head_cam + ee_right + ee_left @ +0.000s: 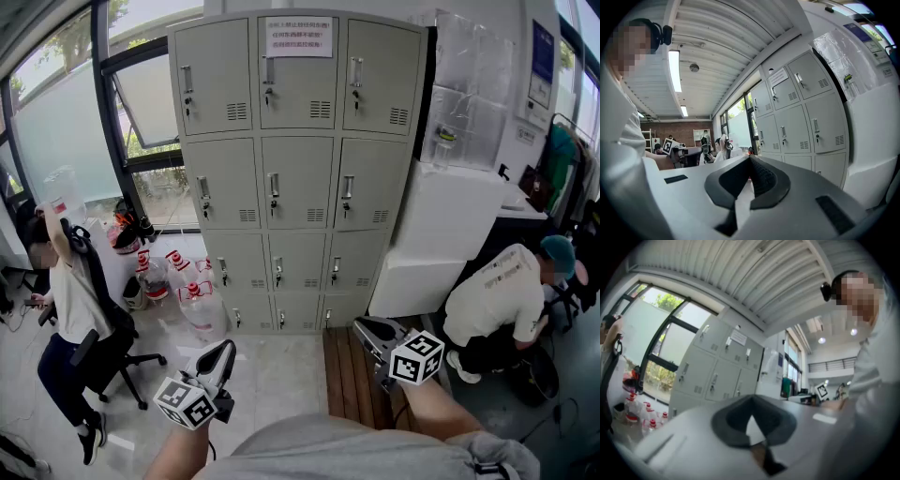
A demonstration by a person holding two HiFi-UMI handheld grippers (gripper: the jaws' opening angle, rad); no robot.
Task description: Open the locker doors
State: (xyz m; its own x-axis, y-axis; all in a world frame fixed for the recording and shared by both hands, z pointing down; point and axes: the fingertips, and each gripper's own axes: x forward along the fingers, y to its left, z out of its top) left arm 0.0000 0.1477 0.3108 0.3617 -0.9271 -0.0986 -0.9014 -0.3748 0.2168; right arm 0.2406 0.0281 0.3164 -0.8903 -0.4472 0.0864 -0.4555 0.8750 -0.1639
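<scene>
A grey locker cabinet (295,169) with three columns of small doors stands ahead; every door is closed and each has a handle and a lock. A paper notice (298,37) is stuck on the top middle door. Both grippers hang low near my body, well short of the cabinet. My left gripper (225,349) points up toward it, jaws together and nothing between them. My right gripper (362,326) is also shut and empty. The lockers (717,366) show beyond the closed left gripper (751,399) in the left gripper view, and the lockers (801,112) beyond the right gripper (751,160) in its view.
A person on an office chair (66,309) sits at the left by the windows. Water bottles (178,281) stand on the floor left of the cabinet. A white block (450,234) stands right of it, with a crouching person (502,300) beside. A wooden slat strip (349,375) lies ahead.
</scene>
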